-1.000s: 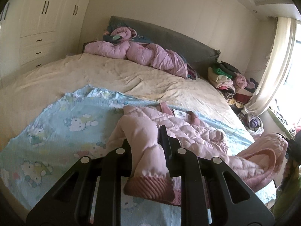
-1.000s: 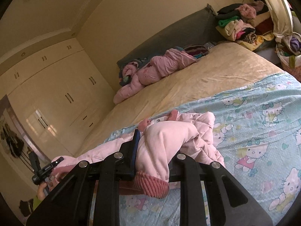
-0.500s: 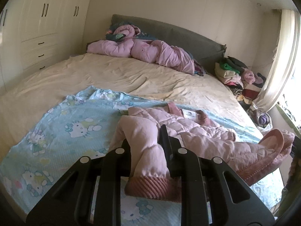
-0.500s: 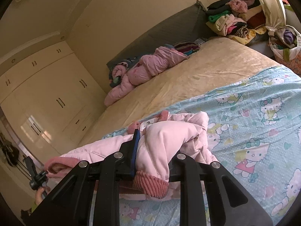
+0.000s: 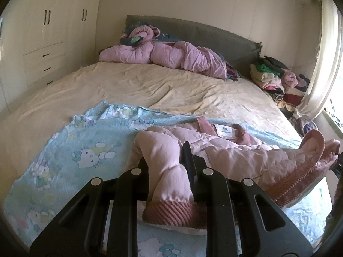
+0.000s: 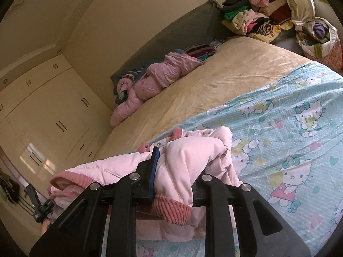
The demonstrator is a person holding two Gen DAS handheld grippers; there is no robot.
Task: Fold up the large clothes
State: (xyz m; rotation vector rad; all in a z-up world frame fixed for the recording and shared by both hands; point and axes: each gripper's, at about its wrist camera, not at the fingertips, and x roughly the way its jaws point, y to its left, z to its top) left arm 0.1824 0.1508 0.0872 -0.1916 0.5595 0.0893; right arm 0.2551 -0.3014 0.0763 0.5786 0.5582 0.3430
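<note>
Left gripper clamped tight on one ribbed-cuff sleeve of the pale pink quilted padded jacket; right gripper likewise pinched on the other sleeve. Jacket body lies on the light blue cartoon-cat print blanket, collar at 12 o'clock. Beyond: cream bedsheet, crumpled mauve padded coat against grey headboard, clothes pile at 2 o'clock.

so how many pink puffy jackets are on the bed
2: one pink jacket on the cartoon-print blanket, its cuffs clamped in the left gripper and right gripper; another pink jacket by the headboard. More may be hidden.
</note>
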